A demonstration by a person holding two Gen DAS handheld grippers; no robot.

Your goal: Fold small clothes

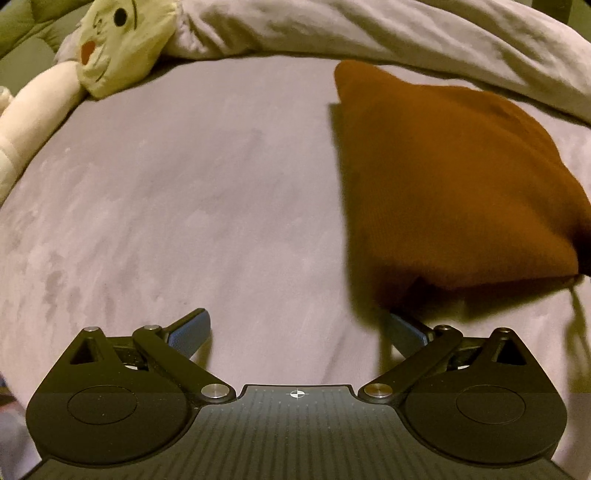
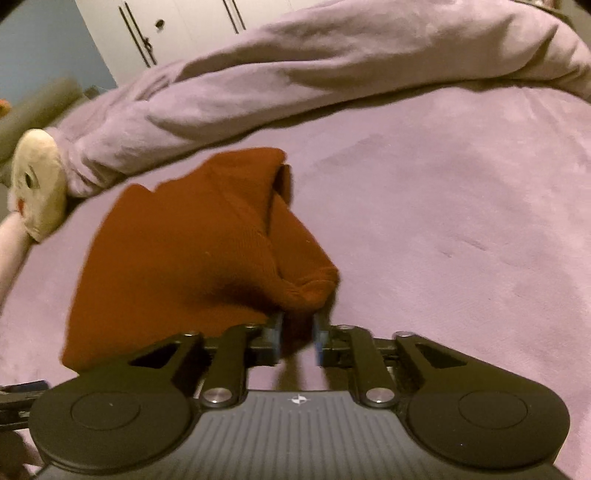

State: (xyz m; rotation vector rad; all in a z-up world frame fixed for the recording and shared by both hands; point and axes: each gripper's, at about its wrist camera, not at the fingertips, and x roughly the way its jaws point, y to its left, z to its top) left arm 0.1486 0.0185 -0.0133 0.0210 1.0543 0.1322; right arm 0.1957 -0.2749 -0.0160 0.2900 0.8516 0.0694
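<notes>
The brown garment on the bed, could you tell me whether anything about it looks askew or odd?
Yes. The brown garment lies bunched, not flat: the right gripper pinches one corner, pulling it into a ridge. The left gripper is open, holding nothing.

A rust-brown knit garment [image 2: 177,254] lies partly folded on the lilac bed sheet [image 2: 443,221], one corner lifted

Lilac bed sheet [image 2: 443,192], bunched duvet [image 2: 332,62], white wardrobe [image 2: 184,22] behind.
</notes>
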